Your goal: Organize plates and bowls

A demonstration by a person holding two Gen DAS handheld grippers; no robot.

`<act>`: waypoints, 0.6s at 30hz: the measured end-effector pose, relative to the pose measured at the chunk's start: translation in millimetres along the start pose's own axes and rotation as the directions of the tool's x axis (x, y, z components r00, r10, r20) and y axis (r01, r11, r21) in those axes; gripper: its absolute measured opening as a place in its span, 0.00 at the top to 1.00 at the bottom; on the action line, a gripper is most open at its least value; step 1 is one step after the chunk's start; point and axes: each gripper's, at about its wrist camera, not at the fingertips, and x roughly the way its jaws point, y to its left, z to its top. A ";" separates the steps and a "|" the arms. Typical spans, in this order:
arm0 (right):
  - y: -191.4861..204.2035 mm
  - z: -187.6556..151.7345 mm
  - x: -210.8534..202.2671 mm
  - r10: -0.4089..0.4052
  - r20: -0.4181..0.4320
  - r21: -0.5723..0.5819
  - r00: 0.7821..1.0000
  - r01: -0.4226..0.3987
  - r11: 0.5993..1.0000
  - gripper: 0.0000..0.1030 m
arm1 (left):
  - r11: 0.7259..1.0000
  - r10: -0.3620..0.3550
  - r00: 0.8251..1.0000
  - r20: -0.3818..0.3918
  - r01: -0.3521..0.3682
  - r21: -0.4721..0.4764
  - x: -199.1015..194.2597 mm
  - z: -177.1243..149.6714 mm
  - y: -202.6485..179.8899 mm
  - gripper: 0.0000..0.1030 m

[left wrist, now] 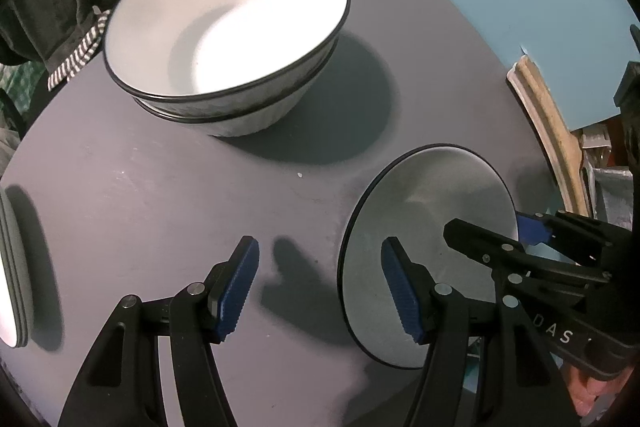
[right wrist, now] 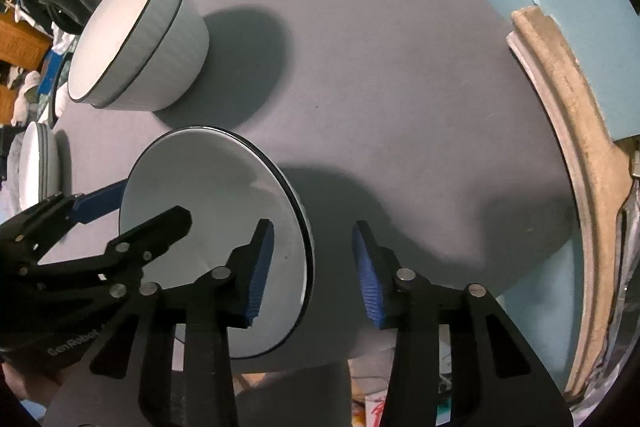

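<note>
Left wrist view: the left gripper (left wrist: 320,287) has its jaws spread wide, holding nothing, over the grey tabletop (left wrist: 160,195). Its right blue pad overlaps a white plate (left wrist: 424,227) with a dark rim, but whether pad and plate touch is unclear. The plate lies at the tabletop's near right edge. The right gripper (left wrist: 532,231) reaches in from the plate's right side, one black finger over the plate and a blue pad beyond its rim; how those jaws stand cannot be judged here. Behind the plate, well apart, two nested white bowls (left wrist: 228,27) stand upright. Bare tabletop lies between bowls and plate. A stack of plates (left wrist: 12,267) is cut off at the far left.

Right wrist view: the right gripper (right wrist: 314,267) shows its jaws apart and empty, the left pad over the plate (right wrist: 208,195), the other beyond its rim. The left gripper (right wrist: 132,203) enters from the plate's left side, its body partly cut off. The nested bowls (right wrist: 136,39) sit behind the plate, the plate stack (right wrist: 36,163) to its left. Open tabletop stretches to the plate's right, up to a curved wooden trim (right wrist: 568,131).
</note>
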 end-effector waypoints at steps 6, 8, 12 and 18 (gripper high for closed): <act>2.2 2.0 6.1 0.005 -0.006 0.015 1.000 -0.005 1.000 0.70 | 1.000 -0.018 0.999 -0.028 0.017 -0.021 6.0 -2.3 1.1 0.51; 1.2 3.8 7.6 0.007 -0.009 0.014 1.000 -0.007 1.000 0.74 | 0.999 -0.018 0.999 -0.032 0.017 -0.028 6.3 -4.2 2.1 0.56; 8.6 4.9 9.5 0.009 -0.010 0.010 1.000 -0.009 1.000 0.82 | 0.999 -0.023 0.997 -0.068 0.020 -0.038 11.7 -6.2 3.8 0.71; 11.0 6.6 10.8 -0.001 -0.016 0.004 1.000 0.001 1.000 0.90 | 0.999 -0.045 0.996 -0.073 0.043 -0.026 11.8 -7.7 -1.9 0.86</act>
